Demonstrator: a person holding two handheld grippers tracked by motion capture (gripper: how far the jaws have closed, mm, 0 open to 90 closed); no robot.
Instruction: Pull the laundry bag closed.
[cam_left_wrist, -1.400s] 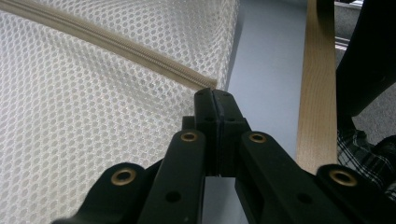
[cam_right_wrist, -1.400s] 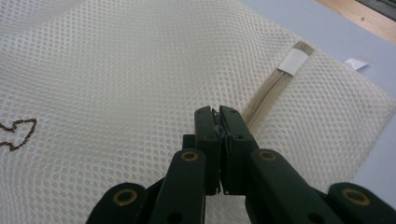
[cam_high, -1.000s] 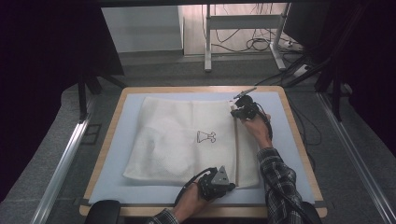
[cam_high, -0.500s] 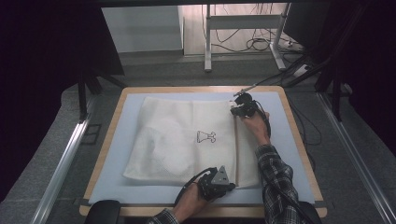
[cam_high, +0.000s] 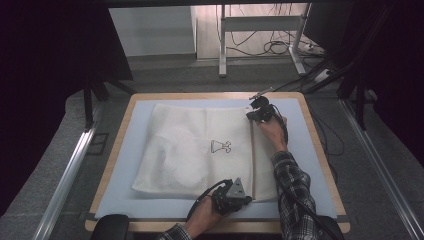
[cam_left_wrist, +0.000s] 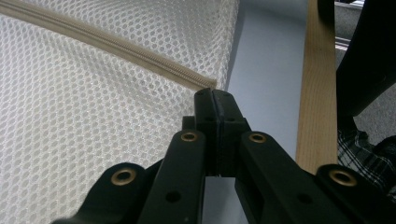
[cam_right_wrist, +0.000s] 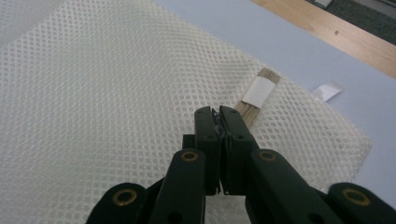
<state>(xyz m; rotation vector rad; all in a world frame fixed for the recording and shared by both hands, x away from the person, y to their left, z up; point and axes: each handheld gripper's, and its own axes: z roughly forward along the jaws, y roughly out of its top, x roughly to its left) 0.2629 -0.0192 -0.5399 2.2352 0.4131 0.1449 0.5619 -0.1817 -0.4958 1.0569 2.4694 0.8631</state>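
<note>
Both grippers closed: left gripper (cam_high: 241, 194) at 6 o'clock pinches one mesh laundry bag's (cam_high: 195, 150) corner; right gripper (cam_high: 256, 113) at 1 o'clock grips its zipper (cam_right_wrist: 250, 109) pull.

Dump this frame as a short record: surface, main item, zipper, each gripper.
surface: blue mat on a wooden table
item: white mesh bag, flat on the mat, small black print near its middle
zipper: beige zipper along the bag's right side, running near to far
left gripper: left gripper at the zipper's near end, jaws shut; whether it pinches the zipper end is hidden
right gripper: right gripper at the zipper's far end, jaws closed on something small, probably the pull
other: white tag at the bag's far edge
</note>
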